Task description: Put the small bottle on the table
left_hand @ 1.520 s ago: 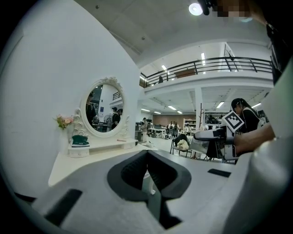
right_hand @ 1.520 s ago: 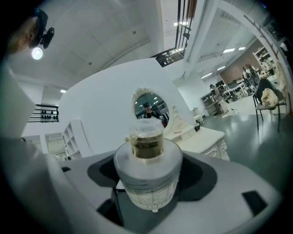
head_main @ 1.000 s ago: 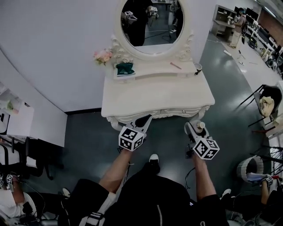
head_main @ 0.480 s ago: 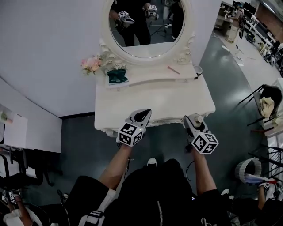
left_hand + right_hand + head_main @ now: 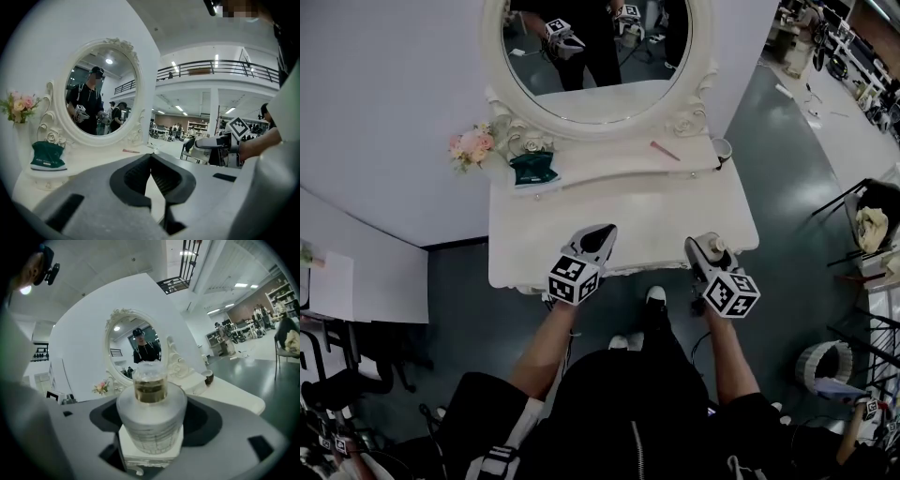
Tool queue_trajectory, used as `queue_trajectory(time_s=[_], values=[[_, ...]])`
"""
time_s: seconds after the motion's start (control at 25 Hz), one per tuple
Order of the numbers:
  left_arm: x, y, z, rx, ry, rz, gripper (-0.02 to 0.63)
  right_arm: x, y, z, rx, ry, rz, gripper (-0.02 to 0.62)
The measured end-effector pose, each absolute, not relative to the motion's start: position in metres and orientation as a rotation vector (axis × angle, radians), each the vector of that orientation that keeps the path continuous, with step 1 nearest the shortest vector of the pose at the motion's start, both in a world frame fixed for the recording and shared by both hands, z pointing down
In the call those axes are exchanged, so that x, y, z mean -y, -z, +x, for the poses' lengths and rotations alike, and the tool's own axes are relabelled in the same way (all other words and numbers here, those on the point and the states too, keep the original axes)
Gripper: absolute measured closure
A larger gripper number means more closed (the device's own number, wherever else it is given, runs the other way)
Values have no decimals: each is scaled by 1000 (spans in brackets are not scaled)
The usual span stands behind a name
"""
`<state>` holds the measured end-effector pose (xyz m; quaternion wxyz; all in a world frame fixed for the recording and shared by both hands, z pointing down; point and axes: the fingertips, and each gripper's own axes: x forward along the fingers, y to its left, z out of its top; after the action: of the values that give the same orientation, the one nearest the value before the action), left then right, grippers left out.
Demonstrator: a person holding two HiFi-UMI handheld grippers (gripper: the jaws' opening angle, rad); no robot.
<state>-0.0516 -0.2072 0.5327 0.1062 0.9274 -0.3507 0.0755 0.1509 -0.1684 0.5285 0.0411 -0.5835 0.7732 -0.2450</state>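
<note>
My right gripper [image 5: 710, 249] is shut on the small bottle [image 5: 151, 416], a frosted white flask with a clear cap and amber liquid at its neck. In the head view the small bottle [image 5: 717, 248] hangs just past the front right edge of the white dressing table [image 5: 628, 220]. My left gripper [image 5: 600, 238] is shut and empty, its tips over the table's front edge. In the left gripper view the left gripper [image 5: 151, 159] has its jaws closed together in front of the tabletop [image 5: 93, 161].
An oval mirror [image 5: 595, 47] stands at the table's back. On the raised shelf lie a green folded item [image 5: 531, 169], pink flowers [image 5: 471, 145], a pink pen [image 5: 665, 150] and a small cup [image 5: 722, 147]. A chair [image 5: 867, 225] stands to the right.
Both grippers have moved forward to the table's front edge. The table and mirror have slid down and left in view. The bottle stays held in the right gripper.
</note>
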Motion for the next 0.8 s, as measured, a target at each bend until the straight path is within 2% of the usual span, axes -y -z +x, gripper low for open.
queue_trajectory(time_s=[0.56, 0.8], values=[[335, -527, 47, 1086, -260, 2686, 604, 293, -557, 243, -2565, 668, -1818, 258], [369, -537, 76, 1061, -292, 2680, 604, 319, -583, 261, -2606, 707, -1844, 258]])
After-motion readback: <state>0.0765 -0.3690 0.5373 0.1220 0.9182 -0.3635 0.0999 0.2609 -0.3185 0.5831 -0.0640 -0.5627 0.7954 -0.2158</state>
